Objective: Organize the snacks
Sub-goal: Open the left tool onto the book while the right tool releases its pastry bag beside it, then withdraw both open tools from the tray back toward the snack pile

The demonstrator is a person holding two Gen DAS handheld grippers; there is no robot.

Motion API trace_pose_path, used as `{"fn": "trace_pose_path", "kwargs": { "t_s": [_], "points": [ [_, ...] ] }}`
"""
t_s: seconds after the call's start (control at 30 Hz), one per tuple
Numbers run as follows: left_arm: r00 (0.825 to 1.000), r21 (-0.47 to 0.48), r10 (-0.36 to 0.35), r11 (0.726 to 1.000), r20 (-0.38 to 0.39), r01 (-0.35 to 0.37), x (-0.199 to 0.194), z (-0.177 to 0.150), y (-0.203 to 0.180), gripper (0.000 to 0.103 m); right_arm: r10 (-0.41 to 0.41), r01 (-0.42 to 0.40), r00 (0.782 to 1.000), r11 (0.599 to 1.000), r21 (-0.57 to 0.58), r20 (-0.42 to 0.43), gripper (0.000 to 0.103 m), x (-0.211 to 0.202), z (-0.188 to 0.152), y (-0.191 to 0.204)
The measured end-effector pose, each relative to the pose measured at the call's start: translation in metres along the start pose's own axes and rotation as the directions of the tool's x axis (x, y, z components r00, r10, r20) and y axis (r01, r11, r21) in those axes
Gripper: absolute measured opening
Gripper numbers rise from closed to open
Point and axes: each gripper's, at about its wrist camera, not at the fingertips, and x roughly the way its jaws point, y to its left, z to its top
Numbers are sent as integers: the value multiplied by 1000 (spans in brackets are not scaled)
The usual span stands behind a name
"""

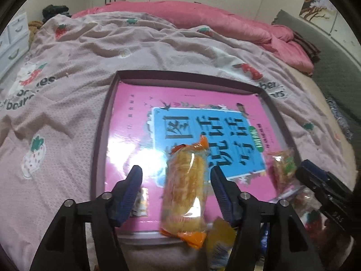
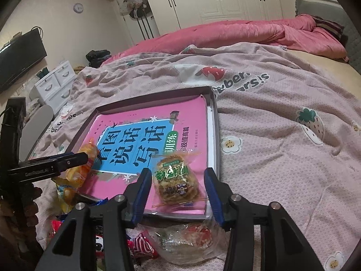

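My left gripper (image 1: 177,176) stands over the near edge of the shallow box (image 1: 99,149) that lies on the bed (image 1: 67,94). Its jaws are spread moderately wide and touch nothing. Between them, clear of both pads, lies an orange-ended snack pack (image 1: 185,194), resting on the pink book (image 1: 126,117) inside the box with its near end over the box's front rim. The pack is blurred, so whether it lies fully flat I cannot tell. A yellow packet (image 1: 220,241) lies just right of it, outside the box.

In the right wrist view, my right gripper (image 2: 178,180) is over the box's near right corner. Its jaws stand at a narrower gap, flanking a clear-wrapped cracker pack (image 2: 176,180) with green print, which lies on the book; the pads seem just clear of the wrapper.

Below those jaws, on the bedspread in front of the box, lies a loose heap of snacks (image 2: 180,241): a clear bag with red contents, and a red-and-white wrapper (image 2: 140,246) to its left.
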Motion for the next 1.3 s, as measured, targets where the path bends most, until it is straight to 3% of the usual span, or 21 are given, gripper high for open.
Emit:
{"fn": "trace_pose_path", "kwargs": {
  "t_s": [0.33, 1.13, 1.3],
  "points": [
    [996, 4, -48, 999, 73, 48, -30, 6, -7, 68, 5, -4, 999, 1000, -17, 32, 56, -9, 2, 3],
    [988, -4, -38, 999, 150, 39, -87, 0, 9, 69, 41, -36, 985, 999, -36, 165, 68, -55, 5, 8],
    [986, 7, -38, 999, 165, 37, -96, -3, 9, 69, 3, 6, 979, 999, -44, 203, 70, -71, 3, 10]
  ]
}}
